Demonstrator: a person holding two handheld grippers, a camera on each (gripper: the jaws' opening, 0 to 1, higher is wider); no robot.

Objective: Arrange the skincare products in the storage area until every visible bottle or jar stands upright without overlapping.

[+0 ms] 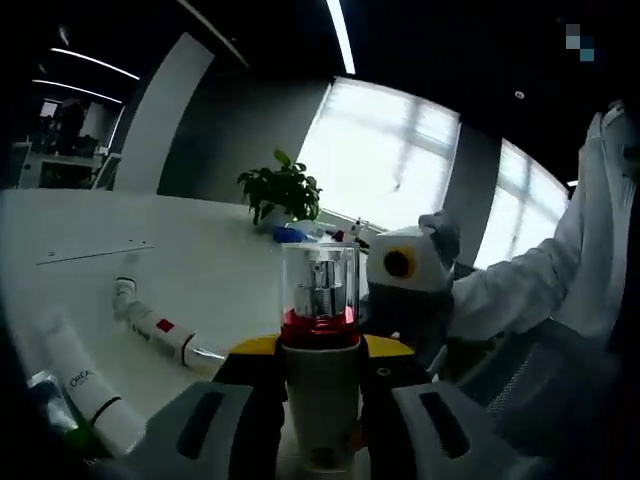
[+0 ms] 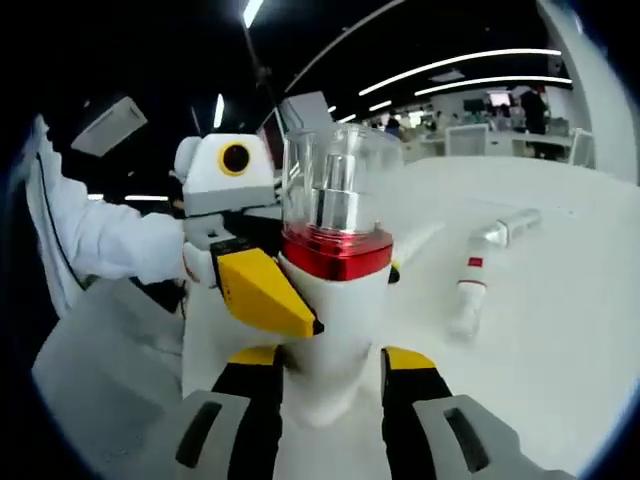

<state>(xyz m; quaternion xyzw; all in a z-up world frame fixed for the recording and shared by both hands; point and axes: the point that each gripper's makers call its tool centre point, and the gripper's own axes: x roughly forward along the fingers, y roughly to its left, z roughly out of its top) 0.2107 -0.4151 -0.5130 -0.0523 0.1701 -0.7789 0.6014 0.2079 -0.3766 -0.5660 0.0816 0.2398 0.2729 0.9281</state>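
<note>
I have the pump bottle [image 1: 320, 340] up off the white table [image 1: 200, 270], held upright between both tools. In the left gripper view my left gripper [image 1: 320, 400] has its yellow-tipped jaws pressed against the bottle's white body from either side, and the red collar and clear cap stand straight above them. Across from it, the right gripper [image 1: 405, 285] comes in from the right, close against the bottle, with the person's white sleeve [image 1: 540, 280] behind it.

In the right gripper view the same bottle [image 2: 335, 290] sits in front of me, and my right gripper [image 2: 335, 395] pinches the white body low down — its jaws touch it on both sides. The left gripper [image 2: 250, 275] reaches in from the left, one yellow jaw lying against the bottle just under the red collar.

The rest of the skincare lies flat on the table. In the left gripper view a slim white tube with a red mark [image 1: 160, 328] lies on its side to the left of the bottle, and nearer the lower left edge a larger white tube with dark lettering [image 1: 85, 385] lies flat too, with something green beside it that I cannot make out. In the right gripper view I can see the slim tube [image 2: 470, 290] and a silvery tube [image 2: 510, 225] beyond it, both lying down, apart from each other. A potted plant [image 1: 282, 190] stands far back on the table by the window [image 1: 390, 150].
</note>
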